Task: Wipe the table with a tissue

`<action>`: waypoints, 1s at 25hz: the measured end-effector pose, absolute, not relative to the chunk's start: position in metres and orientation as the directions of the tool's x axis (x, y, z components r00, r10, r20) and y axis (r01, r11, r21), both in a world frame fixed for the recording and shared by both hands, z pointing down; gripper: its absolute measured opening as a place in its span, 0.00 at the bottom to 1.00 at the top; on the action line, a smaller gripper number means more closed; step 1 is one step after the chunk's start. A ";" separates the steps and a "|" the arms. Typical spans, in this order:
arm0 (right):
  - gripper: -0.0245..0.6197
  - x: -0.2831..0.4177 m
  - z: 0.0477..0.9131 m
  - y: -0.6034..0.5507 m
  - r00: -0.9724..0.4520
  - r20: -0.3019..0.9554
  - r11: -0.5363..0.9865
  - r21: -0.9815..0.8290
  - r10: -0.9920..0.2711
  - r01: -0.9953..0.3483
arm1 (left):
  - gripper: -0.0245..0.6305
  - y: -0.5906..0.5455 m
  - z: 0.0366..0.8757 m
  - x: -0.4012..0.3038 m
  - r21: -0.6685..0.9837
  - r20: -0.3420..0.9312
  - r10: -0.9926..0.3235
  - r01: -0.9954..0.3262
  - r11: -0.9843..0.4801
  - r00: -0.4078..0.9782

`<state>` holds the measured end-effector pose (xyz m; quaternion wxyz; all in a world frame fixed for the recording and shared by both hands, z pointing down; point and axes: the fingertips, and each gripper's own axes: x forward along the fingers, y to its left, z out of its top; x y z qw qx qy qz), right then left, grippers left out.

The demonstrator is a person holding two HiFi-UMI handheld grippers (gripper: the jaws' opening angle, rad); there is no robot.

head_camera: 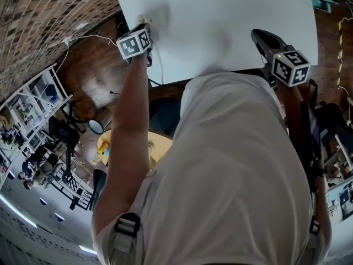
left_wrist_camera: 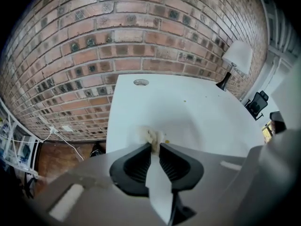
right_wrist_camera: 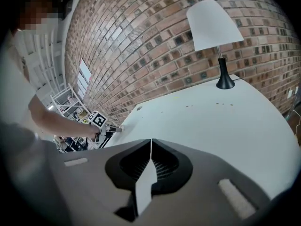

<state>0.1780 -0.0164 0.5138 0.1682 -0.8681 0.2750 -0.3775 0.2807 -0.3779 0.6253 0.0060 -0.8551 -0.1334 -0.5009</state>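
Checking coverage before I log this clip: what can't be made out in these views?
- Head view: the person's pale shirt hides the white table's near edge.
- Head view: the crumpled white tissue, at the left gripper's tips, is too small to make out.
- Right gripper view: small dark specks on the table, too small to identify.

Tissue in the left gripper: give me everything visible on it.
The tissue is a small crumpled wad, off-white to cream, soft paper by the look. It is pinched between the jaws of the left gripper, bunching out just past their tips. It sits over the white table near its left edge; contact with the surface cannot be confirmed.
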 end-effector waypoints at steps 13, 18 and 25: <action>0.06 0.170 0.518 -0.010 0.581 0.567 -0.803 -0.507 -0.584 -0.312 | 0.13 -0.366 0.628 0.281 0.164 0.880 0.285 0.320 -0.933 0.380; 0.06 0.169 0.517 -0.008 0.585 0.567 -0.806 -0.503 -0.579 -0.311 | 0.13 -0.360 0.626 0.283 0.152 0.879 0.265 0.294 -0.944 0.397; 0.06 0.160 0.515 -0.012 0.589 0.575 -0.815 -0.489 -0.568 -0.310 | 0.13 -0.355 0.625 0.280 0.160 0.872 0.284 0.316 -0.935 0.399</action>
